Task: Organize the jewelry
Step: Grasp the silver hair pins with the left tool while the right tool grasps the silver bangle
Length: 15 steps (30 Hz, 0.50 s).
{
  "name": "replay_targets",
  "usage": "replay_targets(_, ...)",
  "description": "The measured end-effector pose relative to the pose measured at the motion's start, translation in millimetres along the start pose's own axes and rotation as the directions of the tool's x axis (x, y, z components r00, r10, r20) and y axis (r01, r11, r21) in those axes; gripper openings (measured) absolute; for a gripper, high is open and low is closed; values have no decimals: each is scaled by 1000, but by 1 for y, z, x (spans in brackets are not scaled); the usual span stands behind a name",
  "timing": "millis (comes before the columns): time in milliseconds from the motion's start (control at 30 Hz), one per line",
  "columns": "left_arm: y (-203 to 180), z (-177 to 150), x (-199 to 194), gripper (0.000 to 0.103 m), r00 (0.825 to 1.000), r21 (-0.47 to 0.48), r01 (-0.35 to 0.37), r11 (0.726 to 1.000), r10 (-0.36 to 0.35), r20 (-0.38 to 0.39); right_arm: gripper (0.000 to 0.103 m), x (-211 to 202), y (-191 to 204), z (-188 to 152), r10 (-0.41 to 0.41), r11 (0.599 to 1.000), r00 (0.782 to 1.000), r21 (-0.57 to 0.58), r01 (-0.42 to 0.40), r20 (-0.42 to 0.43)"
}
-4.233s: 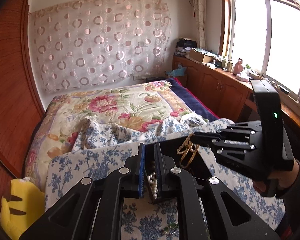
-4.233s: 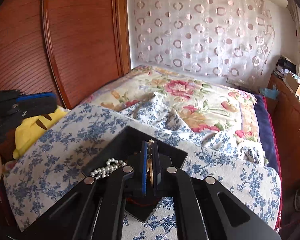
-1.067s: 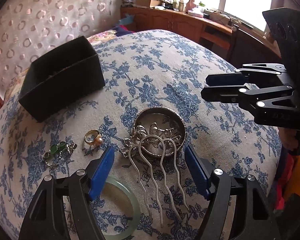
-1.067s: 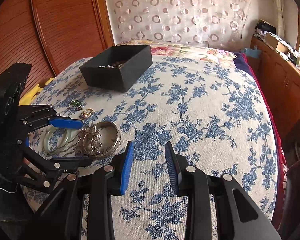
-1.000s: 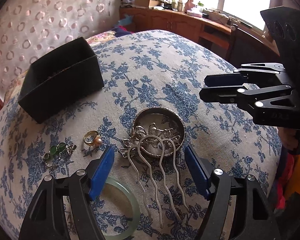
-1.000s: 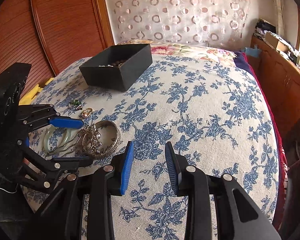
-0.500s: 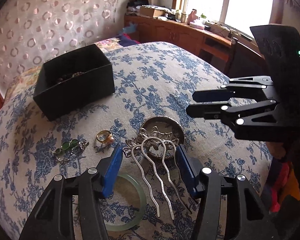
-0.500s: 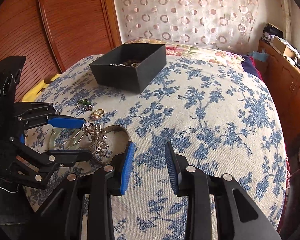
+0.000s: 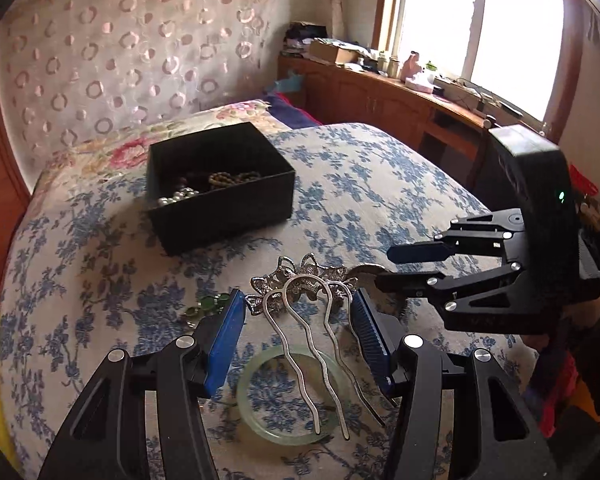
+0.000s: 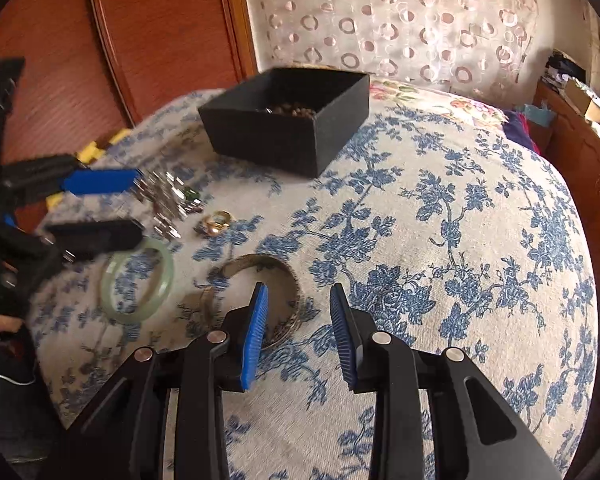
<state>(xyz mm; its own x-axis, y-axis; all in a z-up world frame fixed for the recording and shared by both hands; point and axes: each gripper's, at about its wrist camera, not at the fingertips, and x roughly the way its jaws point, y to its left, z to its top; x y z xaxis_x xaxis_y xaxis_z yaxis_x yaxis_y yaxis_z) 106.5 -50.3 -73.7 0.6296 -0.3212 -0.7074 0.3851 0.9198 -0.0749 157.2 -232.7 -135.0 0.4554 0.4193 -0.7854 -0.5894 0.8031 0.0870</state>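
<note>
Hair comb: the silver hair comb (image 9: 300, 284) sits between the fingers of the left gripper (image 9: 297, 300), its ornate head at the pads and its prongs trailing back over the jade bangle (image 9: 245, 392); we judge it lifted clear of the bed cover (image 10: 460, 240).
Left fingers: they have just been closing and now clamp the comb's head.
Right fingers: the right gripper (image 10: 299, 288) has just been narrowing, yet its fingers stand apart and press on nothing; the near rim of the metal bangle (image 10: 260, 259) seems to lie between them.
Step in hand: we read this as carrying the comb to the black box (image 9: 220, 216), which stands well apart at the far end of the cover.
Next move: we need to keep the grip firm, clear the box wall, and release above the pearls (image 9: 176, 196) and brown beads (image 9: 236, 178) already inside.
Count, loose on the cover: one jade bangle, one metal bangle, one gold ring (image 10: 216, 222), one green-stone piece (image 9: 210, 303).
Count, held: one comb.
Count, boxes: one.
</note>
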Motion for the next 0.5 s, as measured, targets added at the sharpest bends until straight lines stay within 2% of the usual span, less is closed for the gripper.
replay_targets(33, 3, 1, -1, 53, 1000, -6, -2, 1000, 2, 5, 19, 2, 1, 0, -3, 1000, 1000, -6, 2, -6)
replay_targets(67, 5, 2, -1, 53, 1000, -11, -4, 1000, 4, 9, 15, 5, 1, 1, -11, 1000, 1000, -11, 11, -13)
replay_targets(100, 7, 3, -2, 53, 1000, -13, -8, 1000, 8, 14, 7, 6, 2, 2, -13, 1000, 1000, -18, 12, -11)
replay_targets(233, 15, 11, -5, 53, 999, -20, -17, 1000, 17, 32, 6, 6, 3, 8, -28, 999, 1000, -47, 27, -13)
replay_targets(500, 32, 35, -4, 53, 996, -32, -52, 998, 54, 67, 6, -8, -4, 47, -26, 997, 997, -67, 31, 75)
